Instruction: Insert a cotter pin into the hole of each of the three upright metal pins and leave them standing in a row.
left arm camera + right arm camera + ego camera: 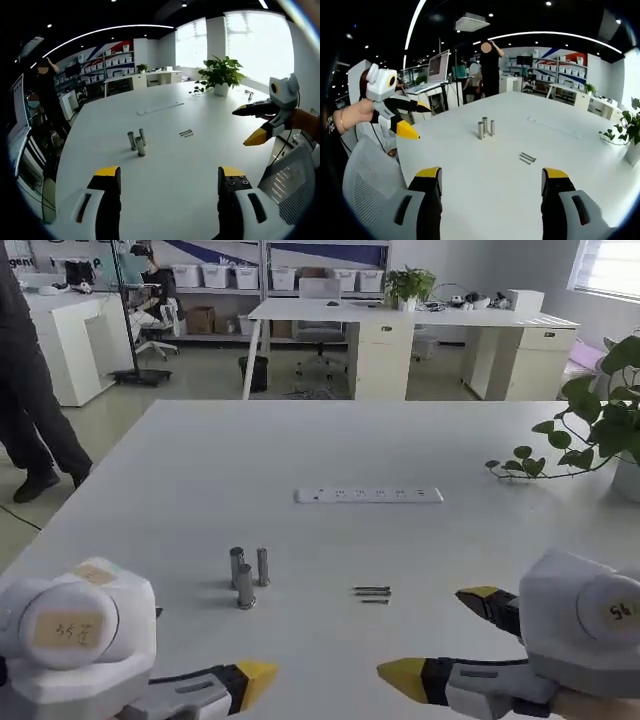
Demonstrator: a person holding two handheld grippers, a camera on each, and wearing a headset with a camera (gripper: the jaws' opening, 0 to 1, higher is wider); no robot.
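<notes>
While both grippers hang over the near edge of the wide white counter [450,550], neither touches any part.

Reference landmark: the long white power strip [368,496], lying flat across the middle of the counter.

Three grey cylindrical metal pins [245,586] stand upright on the near side of the strip, below its left end. They form a tight triangle, two behind and one in front, not a row. Whether they touch one another cannot be told, and their holes are too small to make out.

Thin metal cotter pins [371,592] lie flat and loose on the near side of the strip, below its middle, apart from the upright pins. Their count is unclear.

Left gripper [170,172]: black, yellow-tipped fingers [107,197] spread wide, nothing held. It sits well to the near side of the strip, off its left end.

Right gripper [492,173]: fingers [554,195] likewise spread wide, nothing held. It sits well to the near side of the strip, off its right end.

A green potted plant [600,430] stands beyond the strip's right end.
</notes>
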